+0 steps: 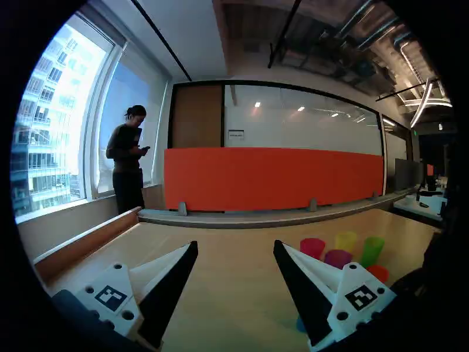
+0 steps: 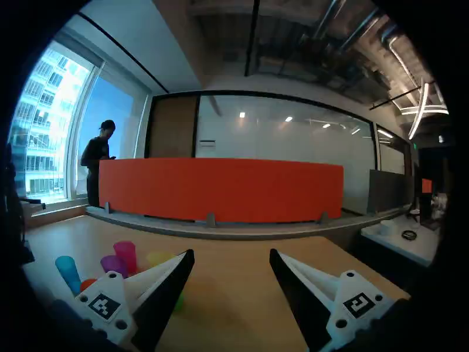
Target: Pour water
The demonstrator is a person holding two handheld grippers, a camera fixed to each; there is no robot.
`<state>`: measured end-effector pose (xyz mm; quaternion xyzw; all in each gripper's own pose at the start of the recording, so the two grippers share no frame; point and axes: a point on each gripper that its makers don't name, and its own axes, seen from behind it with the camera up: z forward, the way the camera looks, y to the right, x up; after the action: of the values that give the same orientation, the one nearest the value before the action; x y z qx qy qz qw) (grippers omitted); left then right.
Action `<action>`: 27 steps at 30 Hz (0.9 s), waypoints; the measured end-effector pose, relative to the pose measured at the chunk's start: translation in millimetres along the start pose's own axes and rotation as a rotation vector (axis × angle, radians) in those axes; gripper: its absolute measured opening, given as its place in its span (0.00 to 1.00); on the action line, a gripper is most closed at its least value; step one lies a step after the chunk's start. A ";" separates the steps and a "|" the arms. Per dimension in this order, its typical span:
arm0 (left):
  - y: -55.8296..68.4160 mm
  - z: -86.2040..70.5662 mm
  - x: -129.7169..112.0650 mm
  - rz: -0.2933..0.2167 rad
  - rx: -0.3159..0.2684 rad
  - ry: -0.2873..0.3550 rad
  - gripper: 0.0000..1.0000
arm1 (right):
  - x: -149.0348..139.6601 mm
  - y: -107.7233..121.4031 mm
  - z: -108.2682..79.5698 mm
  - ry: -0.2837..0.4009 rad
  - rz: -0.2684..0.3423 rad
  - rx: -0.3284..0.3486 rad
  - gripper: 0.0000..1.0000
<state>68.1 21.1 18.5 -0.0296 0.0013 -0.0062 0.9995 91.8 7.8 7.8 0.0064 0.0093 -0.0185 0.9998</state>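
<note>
**1. Left gripper** (image 1: 234, 284). Mine. Two white wedge fingers (image 1: 170, 287) with black inner faces, spread wide with nothing between them, held over bare tabletop.

**2. Right gripper** (image 2: 230, 287). Same make, fingers likewise apart and empty.

**3. Cluster of small translucent plastic tumblers.** The task's things, standing upright and close together on the pale wooden table (image 1: 234, 246).
- In the left gripper view they sit ahead, off to the right of the fingers: pink tumbler (image 1: 312, 247), yellow tumbler (image 1: 346, 240), green tumbler (image 1: 372, 249), purple tumbler (image 1: 338, 258) and orange tumbler (image 1: 378, 273).
- In the right gripper view the same group lies to the left, with the blue tumbler (image 2: 68, 273) at its outer edge.
- Whether any of them holds water I cannot tell.

Handling, as I judge it:
- They look light, thin-walled, smooth and somewhat springy.
- The sides taper, so a grip could slide.
- I would take one from the edge of the group and pinch it across the mid-wall, gently, since a hard squeeze would likely buckle it and spill.

**4. Surroundings.** A long orange partition panel (image 1: 269, 179) stands along the table's far edge, with a glass wall behind it. A person (image 1: 128, 167) stands by the tall window (image 1: 53, 129).

**5. Writing.**
- Each finger carries a black-and-white square marker (image 1: 111, 297), which is a pattern and not lettering.
- No brand is legible on the tumblers.
- The white notice (image 1: 236, 135) on the glass wall is too small to read.
</note>
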 end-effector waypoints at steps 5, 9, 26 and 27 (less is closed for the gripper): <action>-1.0 2.1 20.5 -0.007 -0.008 -0.008 0.96 | 23.6 1.4 5.0 -0.002 0.004 0.013 0.99; -3.0 4.5 34.4 0.007 -0.007 -0.019 0.96 | 40.0 0.4 7.8 -0.001 0.013 0.028 0.99; 16.6 18.8 101.3 0.030 -0.082 -0.009 0.96 | 79.8 -4.4 24.0 -0.043 0.042 0.070 0.99; 17.7 19.5 102.7 0.029 -0.086 -0.011 0.96 | 80.6 -4.6 24.4 -0.044 0.043 0.073 0.99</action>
<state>171.0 38.6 36.7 -0.0725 -0.0033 0.0084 0.9973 172.6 -0.1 30.6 0.0425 -0.0137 0.0027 0.9990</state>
